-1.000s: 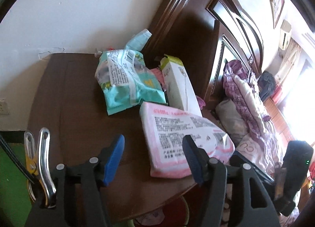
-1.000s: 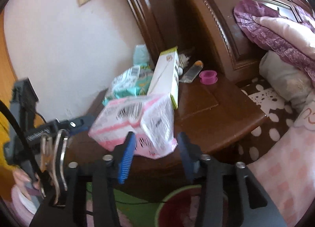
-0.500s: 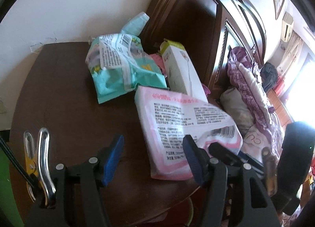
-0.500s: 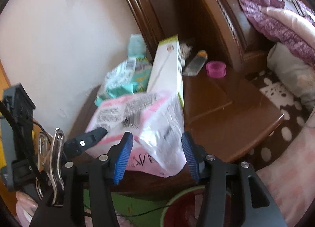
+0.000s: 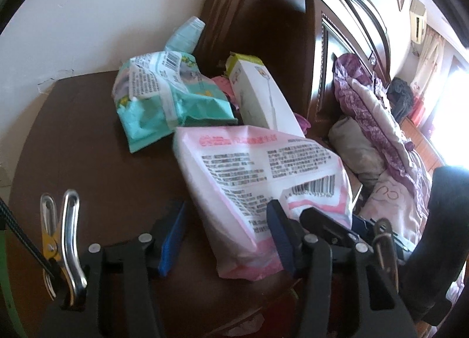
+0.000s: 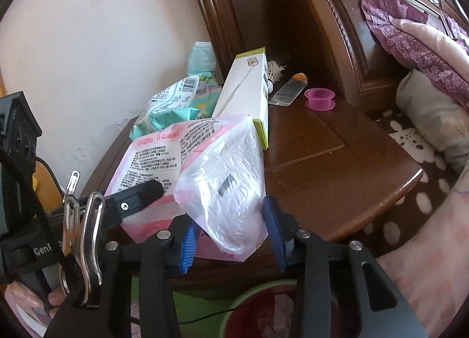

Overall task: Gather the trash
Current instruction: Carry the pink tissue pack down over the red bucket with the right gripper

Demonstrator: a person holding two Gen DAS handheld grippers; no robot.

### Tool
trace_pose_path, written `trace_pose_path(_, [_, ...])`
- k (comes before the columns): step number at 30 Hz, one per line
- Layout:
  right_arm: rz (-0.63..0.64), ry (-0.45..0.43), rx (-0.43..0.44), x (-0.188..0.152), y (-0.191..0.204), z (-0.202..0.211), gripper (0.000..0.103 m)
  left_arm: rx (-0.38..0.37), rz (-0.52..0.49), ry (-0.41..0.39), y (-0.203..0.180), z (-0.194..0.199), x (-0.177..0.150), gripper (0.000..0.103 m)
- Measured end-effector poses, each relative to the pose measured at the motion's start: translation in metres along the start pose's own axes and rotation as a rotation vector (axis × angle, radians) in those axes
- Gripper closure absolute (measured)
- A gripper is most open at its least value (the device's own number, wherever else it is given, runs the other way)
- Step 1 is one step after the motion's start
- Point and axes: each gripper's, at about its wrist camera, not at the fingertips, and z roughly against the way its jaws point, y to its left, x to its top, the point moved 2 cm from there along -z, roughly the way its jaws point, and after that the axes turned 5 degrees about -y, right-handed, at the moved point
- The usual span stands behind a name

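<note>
- We are at the grasp step on the pink pack (image 5: 258, 179), which lies at the front edge of the nightstand (image 6: 337, 162), one end jutting past the edge.
- Our left gripper (image 5: 225, 238) straddles the near end of the pack; its jaws have just been closing, the pack between them. The right pad looks against the film, the left pad apart from it, so we read no grip yet.
- Our right gripper (image 6: 231, 238) brackets the clear crumpled end (image 6: 225, 191) of the pack from the bed side; its jaws have just been closing too. Both pads sit just beside the film; whether they press it we cannot tell.
- Behind the pack lie a teal pack (image 5: 164, 103) and a white box (image 5: 258, 94), the box's near end partly under the pack's far edge. Further back are a pink spool (image 6: 319, 99) and a small tube (image 6: 288, 88).
- A bin (image 6: 263, 305) stands below the pack, under the nightstand's edge.
- Next, we judge, the jaws must finish closing on the film, lift the pack clear of the box and drop it into the bin. The film is slack and may slip or crumple.
</note>
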Motion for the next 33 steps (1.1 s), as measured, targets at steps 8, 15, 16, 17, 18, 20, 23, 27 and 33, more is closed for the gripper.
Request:
trace_pose_path(8, [0.011, -0.011, 0.024, -0.004, 0.004, 0.002, 0.074, -0.009, -0.043, -0.014, -0.010, 0.005, -0.007, 0.068])
trace_pose_path(15, [-0.023, -0.026, 0.058, -0.009, 0.004, 0.009, 0.079, -0.025, -0.071, -0.036, -0.015, 0.015, -0.011, 0.077])
trace_pose_path(16, [-0.027, -0.029, 0.062, -0.010, 0.004, 0.011, 0.079, -0.029, -0.071, -0.036, -0.015, 0.017, -0.011, 0.078])
trace_pose_path(17, [-0.030, -0.031, 0.064, -0.011, 0.004, 0.013, 0.079, -0.035, -0.070, -0.036, -0.015, 0.019, -0.012, 0.078])
trace_pose_path(18, [-0.032, -0.032, 0.066, -0.012, 0.004, 0.015, 0.080, -0.039, -0.070, -0.037, -0.016, 0.022, -0.013, 0.078])
trace_pose_path(20, [-0.042, -0.035, 0.072, -0.014, 0.004, 0.020, 0.080, -0.047, -0.076, -0.040, -0.018, 0.027, -0.014, 0.078])
trace_pose_path(23, [-0.053, -0.040, 0.078, -0.017, 0.005, 0.028, 0.080, -0.055, -0.090, -0.050, -0.023, 0.035, -0.017, 0.079])
trace_pose_path(27, [-0.061, -0.054, 0.077, -0.019, 0.006, 0.041, 0.081, -0.068, -0.108, -0.057, -0.031, 0.046, -0.021, 0.079])
trace_pose_path(33, [-0.075, -0.077, 0.069, -0.028, 0.005, 0.063, 0.081, -0.093, -0.137, -0.054, -0.043, 0.060, -0.028, 0.079])
